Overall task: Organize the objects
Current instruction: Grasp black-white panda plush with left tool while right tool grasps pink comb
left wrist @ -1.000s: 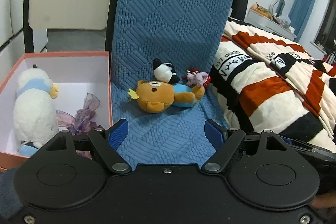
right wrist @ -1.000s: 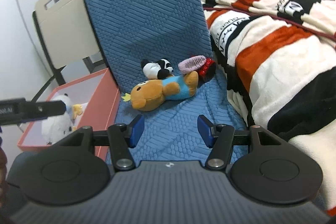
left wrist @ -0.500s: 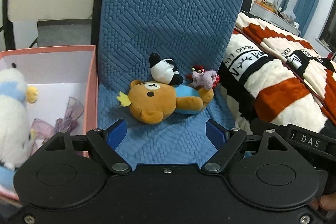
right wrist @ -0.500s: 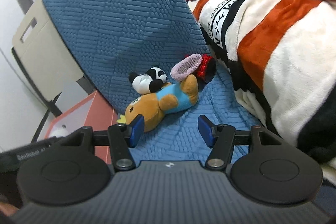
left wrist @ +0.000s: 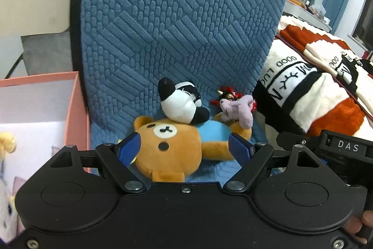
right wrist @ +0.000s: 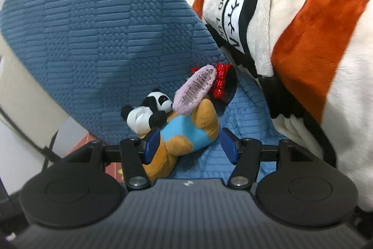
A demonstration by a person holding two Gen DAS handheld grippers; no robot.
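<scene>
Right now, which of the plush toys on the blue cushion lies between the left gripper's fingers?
The orange bear in the light blue shirt: its head sits between the open fingers. The panda and purple toy lie beyond.

Quick count from my end: four soft toys piled on the blue chair cushion [left wrist: 177, 22], and that's one orange bear [left wrist: 167, 151] in a blue shirt, one panda [left wrist: 181, 106], one lilac plush [left wrist: 240, 109] and one red-and-black toy [left wrist: 225, 95] tucked behind it. I've got one pink box [left wrist: 74, 113] on the left with two more things showing inside, one white plush [left wrist: 5, 209] with yellow bits and one purple ribbon [left wrist: 19, 182]. One striped blanket [right wrist: 303, 22] on the right. Two grippers, left [left wrist: 186, 151] and right [right wrist: 190, 145], four blue fingertips in all
</scene>
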